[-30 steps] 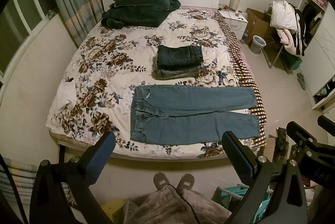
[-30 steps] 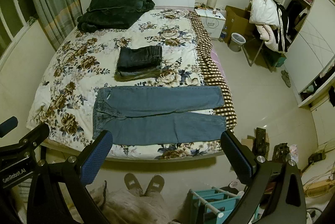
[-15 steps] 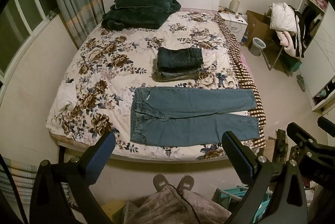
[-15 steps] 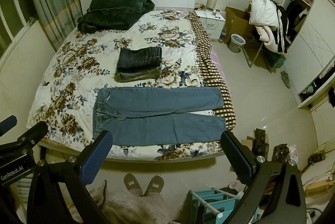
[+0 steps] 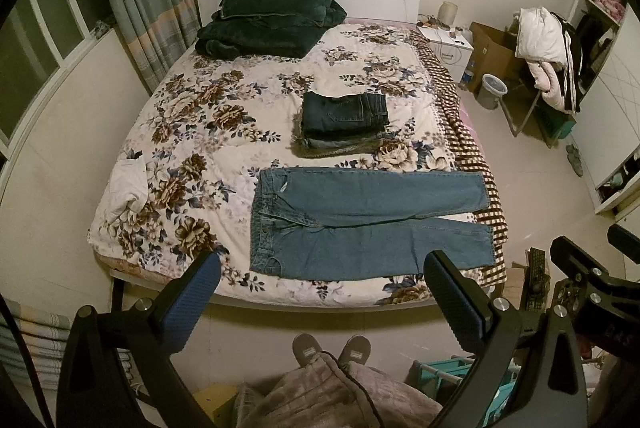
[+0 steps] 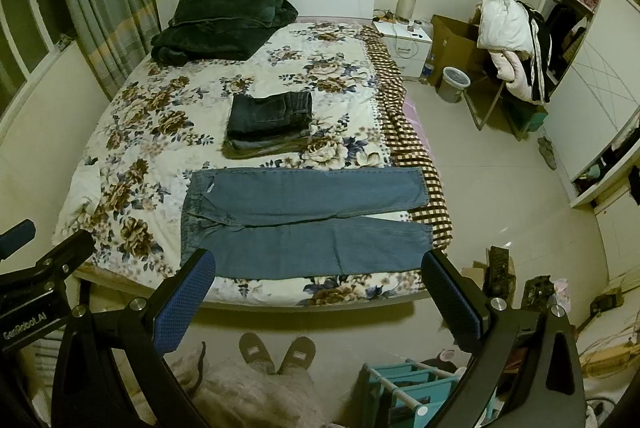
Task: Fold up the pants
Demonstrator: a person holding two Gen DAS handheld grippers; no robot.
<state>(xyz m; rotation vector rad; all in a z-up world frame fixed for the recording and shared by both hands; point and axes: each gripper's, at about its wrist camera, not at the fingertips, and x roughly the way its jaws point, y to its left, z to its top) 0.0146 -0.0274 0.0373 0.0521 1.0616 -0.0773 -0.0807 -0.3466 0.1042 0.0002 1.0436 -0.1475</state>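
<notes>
Left wrist view: left hand-held gripper (image 5: 320, 288) spread wide, empty, above the bed (image 5: 192, 132) edge, jeans (image 5: 368, 224) flat, unfolded near that edge, folded pile (image 5: 344, 124) behind; right wrist view: right hand-held gripper (image 6: 318, 286) likewise spread, empty, jeans (image 6: 304, 220) well apart from it.
</notes>
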